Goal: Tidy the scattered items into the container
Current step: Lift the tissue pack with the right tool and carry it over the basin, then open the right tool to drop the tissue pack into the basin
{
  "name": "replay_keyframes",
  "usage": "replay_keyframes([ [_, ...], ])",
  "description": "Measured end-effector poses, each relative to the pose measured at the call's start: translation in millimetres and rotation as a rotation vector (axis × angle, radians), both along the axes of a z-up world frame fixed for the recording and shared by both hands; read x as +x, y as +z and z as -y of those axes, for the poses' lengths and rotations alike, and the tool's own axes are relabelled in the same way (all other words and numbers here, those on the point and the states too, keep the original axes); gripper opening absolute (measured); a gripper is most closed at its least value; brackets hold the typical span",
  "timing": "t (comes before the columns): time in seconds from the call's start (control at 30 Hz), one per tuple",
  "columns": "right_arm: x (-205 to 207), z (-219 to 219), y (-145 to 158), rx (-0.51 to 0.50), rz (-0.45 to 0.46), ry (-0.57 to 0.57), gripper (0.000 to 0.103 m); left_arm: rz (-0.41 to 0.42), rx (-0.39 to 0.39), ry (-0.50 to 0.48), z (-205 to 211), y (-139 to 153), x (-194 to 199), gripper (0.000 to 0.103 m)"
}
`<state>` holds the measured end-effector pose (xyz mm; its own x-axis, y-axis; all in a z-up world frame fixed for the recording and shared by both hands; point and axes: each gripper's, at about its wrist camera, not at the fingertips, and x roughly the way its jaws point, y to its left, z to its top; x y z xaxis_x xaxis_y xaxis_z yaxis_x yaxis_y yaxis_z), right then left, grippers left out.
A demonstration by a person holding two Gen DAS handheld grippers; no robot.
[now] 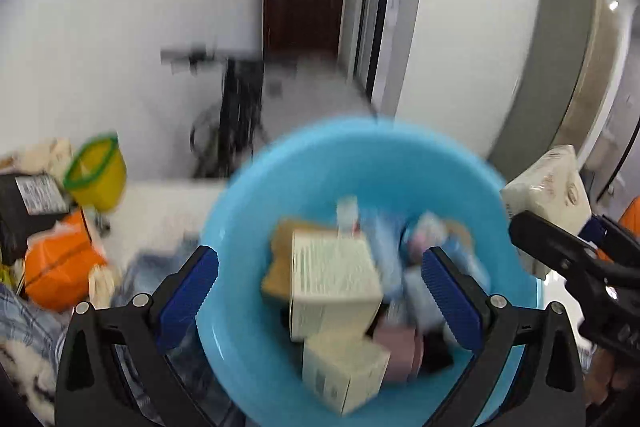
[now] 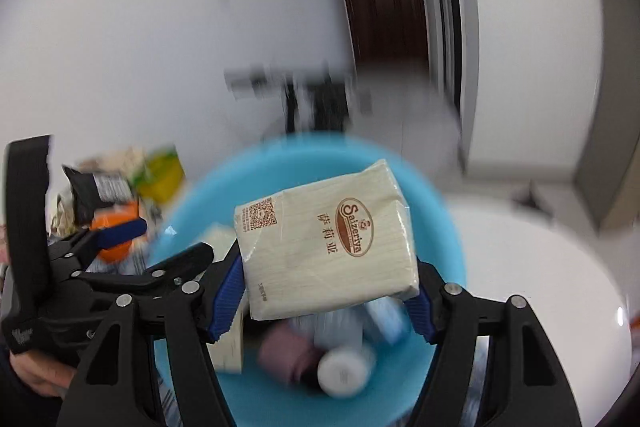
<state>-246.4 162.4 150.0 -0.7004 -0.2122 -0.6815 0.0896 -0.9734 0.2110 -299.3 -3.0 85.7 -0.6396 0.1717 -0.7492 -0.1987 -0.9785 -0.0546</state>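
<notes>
While the right gripper (image 2: 328,291) is clamping a cream tissue pack (image 2: 326,239) over the blue basin (image 2: 448,243), the left gripper (image 1: 320,291) is hanging apart and empty above its boxes (image 1: 334,279). Beside the basin, an orange bag (image 1: 60,267) and yellow tub (image 1: 96,175) are lying on the tabletop (image 1: 160,203).

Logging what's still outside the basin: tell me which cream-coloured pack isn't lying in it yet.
The tissue pack with the brown oval logo, clamped in the right gripper above the blue basin; the printed cartons already lie inside.
</notes>
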Motion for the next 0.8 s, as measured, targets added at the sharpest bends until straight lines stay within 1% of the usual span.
replay_keyframes([
  [0.07,-23,-2,-14,-0.055,0.178,0.059,0.068,0.100,-0.052,-0.012,-7,-9,-11,0.103],
  [0.1,-31,-3,-20,-0.071,0.233,0.077,0.068,0.119,-0.067,-0.013,-9,-10,-13,0.103],
  [0.17,-39,-4,-29,-0.061,0.282,0.059,0.068,0.118,-0.085,-0.018,-13,-10,-10,0.103],
  [0.23,-44,-4,-29,-0.037,0.288,0.047,0.068,0.108,-0.101,-0.017,-15,-11,-7,0.103],
  [0.37,-47,-7,-28,-0.074,0.301,0.051,0.068,0.127,-0.097,-0.032,-17,-12,-3,0.103],
  [0.43,-48,-6,-27,-0.066,0.298,0.057,0.070,0.125,-0.102,-0.034,-16,-12,-3,0.103],
  [0.5,-50,-3,-24,-0.045,0.273,0.041,0.083,0.133,-0.096,-0.031,-15,-14,-4,0.103],
  [0.53,-50,-3,-22,-0.042,0.258,0.030,0.095,0.140,-0.091,-0.030,-15,-15,-4,0.103],
  [0.57,-53,-2,-21,-0.047,0.248,0.023,0.100,0.147,-0.088,-0.030,-15,-16,-5,0.103],
  [0.8,-52,-3,-15,-0.036,0.239,0.014,0.100,0.163,-0.075,-0.033,-17,-22,-5,0.103],
])
